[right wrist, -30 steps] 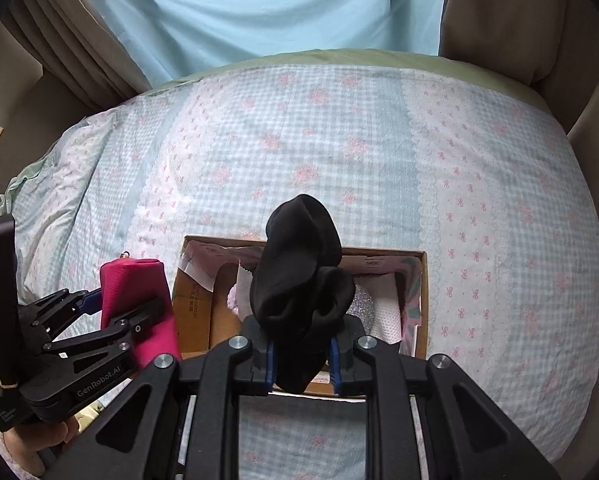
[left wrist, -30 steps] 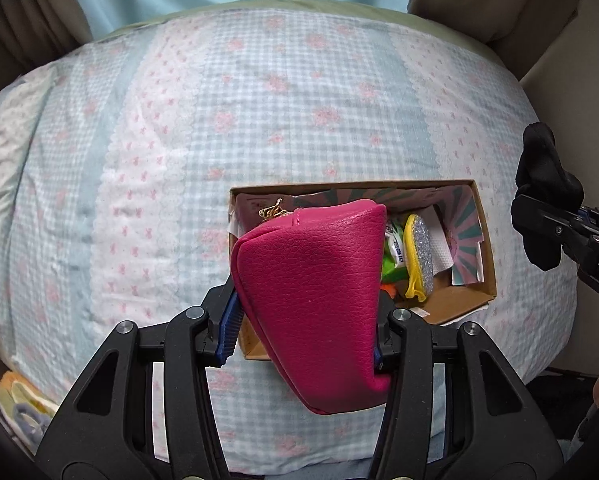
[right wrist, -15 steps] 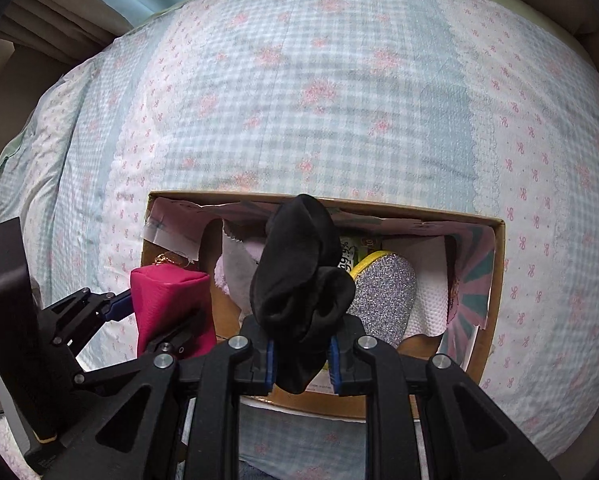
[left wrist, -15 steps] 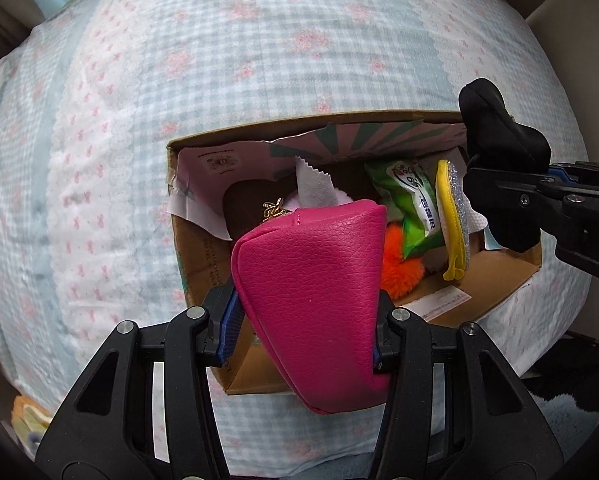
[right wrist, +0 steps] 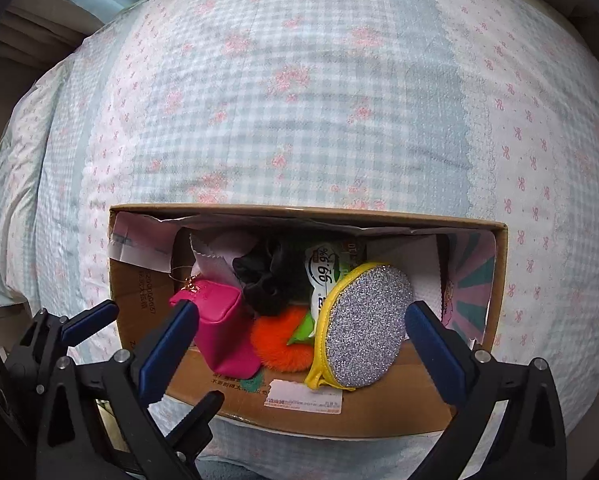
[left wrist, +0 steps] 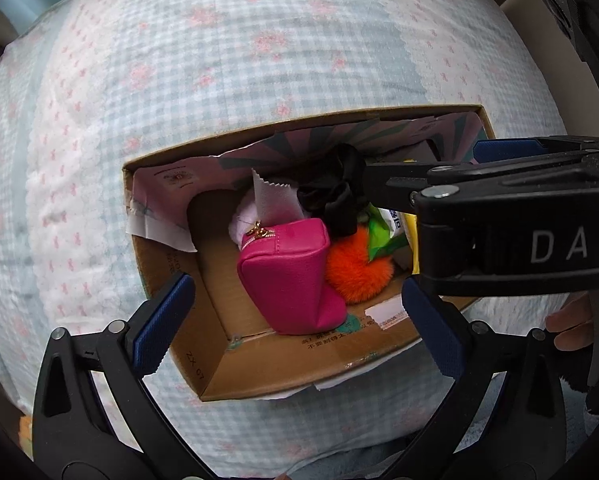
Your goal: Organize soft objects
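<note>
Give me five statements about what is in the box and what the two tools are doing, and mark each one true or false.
1. The pink pouch lies inside the cardboard box. True.
2. The left tool is shut on the pink pouch. False: its jaws stand wide open, with the pouch lying free between and beyond them.
3. The black sock is in the box, beside the pouch. True.
4. The right tool grips the silver glitter pouch. False: it is open and holds nothing; the glitter pouch rests in the box.
5. The orange pom-pom sits on the bedspread outside the box. False: it is inside the box, between the pink pouch and the glitter pouch.
</note>
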A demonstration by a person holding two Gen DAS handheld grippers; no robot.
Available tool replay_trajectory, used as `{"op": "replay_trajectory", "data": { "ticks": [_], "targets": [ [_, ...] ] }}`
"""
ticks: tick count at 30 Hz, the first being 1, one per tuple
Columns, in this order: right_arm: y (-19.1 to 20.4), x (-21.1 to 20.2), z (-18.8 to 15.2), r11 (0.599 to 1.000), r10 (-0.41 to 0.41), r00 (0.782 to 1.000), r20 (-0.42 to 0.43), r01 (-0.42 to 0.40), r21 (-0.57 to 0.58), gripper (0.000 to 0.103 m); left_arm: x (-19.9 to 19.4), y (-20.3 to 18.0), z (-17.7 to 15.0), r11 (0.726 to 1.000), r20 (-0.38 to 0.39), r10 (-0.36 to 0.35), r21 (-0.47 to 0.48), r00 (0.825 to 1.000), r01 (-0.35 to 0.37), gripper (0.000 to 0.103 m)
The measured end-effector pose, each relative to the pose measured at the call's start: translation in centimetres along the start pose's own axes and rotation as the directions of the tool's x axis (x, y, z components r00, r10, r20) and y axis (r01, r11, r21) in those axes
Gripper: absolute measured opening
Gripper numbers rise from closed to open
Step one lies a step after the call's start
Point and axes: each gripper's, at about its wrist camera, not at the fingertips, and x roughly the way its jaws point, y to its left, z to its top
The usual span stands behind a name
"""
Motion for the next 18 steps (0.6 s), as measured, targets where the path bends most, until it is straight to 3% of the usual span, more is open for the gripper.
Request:
{"op": "replay_trajectory", "data": {
  "ticks": [9,18],
  "targets": [
    [0.2,-2.1,-1.1,1.000,0.014,0.999,0.046,-0.014,0.009,0.103,-1.7,-0.2,-0.4,1.000,0.033,0.011,-0.004,0.999,-0.011,0.103],
    [0.0,-8.2,-4.1,0.999,0.036,0.980,0.195,-0.038,0.008,0.103,-6.0,-1.7,-2.0,0.999,0.113,0.046,0.022,0.993,-0.048,0.103]
  ]
}}
